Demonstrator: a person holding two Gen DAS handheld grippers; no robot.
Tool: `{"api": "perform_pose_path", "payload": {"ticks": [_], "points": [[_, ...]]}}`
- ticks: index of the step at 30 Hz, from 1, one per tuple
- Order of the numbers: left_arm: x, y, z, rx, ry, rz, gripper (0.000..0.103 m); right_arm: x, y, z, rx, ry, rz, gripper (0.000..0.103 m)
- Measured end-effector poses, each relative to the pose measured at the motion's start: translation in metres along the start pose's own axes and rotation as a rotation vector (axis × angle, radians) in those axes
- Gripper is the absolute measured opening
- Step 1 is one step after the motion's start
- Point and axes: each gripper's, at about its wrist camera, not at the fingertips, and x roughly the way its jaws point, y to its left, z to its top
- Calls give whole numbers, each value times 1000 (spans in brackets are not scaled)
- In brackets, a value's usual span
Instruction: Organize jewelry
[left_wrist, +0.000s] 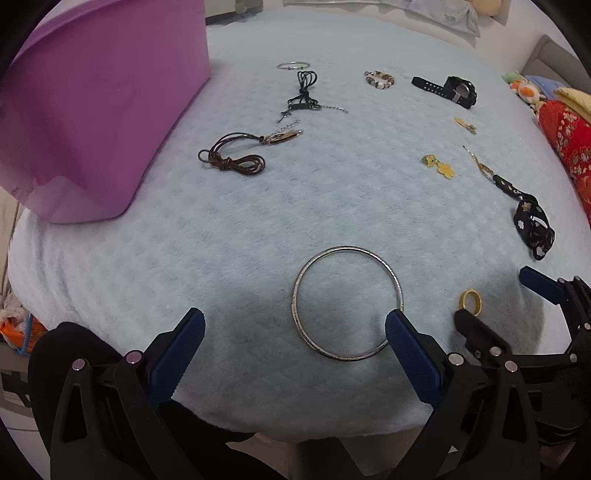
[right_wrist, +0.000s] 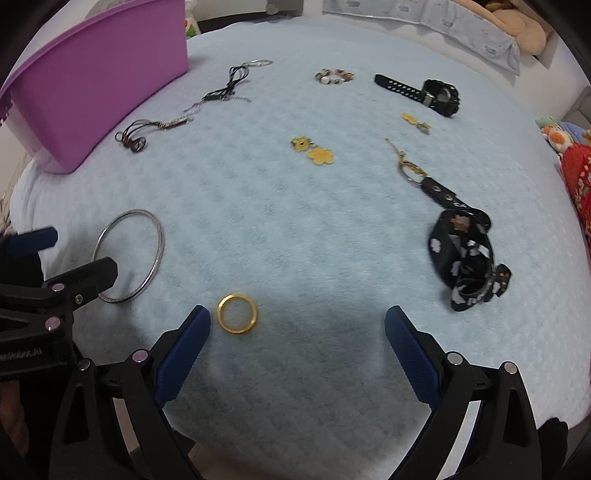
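Left claw (left_wrist: 295, 328) wide open, empty, over silver bangle (left_wrist: 347, 302)

My left wrist camera looks forward and down along my left gripper (left_wrist: 295, 325), low and close over the near edge of the pale blue blanket (left_wrist: 258, 206). My right wrist camera does likewise along my right gripper (right_wrist: 297, 321), set just to the right. Both views share the silver bangle (left_wrist: 347, 302) (right_wrist: 129, 256), the gold ring (left_wrist: 470, 302) (right_wrist: 236, 313) and the purple bin (left_wrist: 99, 110) (right_wrist: 96, 92) at upper left. Each sees the other's gripper at its bottom edge.
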Motion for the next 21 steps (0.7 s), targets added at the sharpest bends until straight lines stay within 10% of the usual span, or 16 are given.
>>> {"api": "perform_pose_path", "payload": {"ticks": [13, 21], "points": [[2, -14, 1, 28, -6, -20, 96, -3, -11, -4, -3, -21, 41, 24], [8, -24, 1, 31, -5, -43, 96, -2, -27, -8, 53, -16, 101, 24]]}}
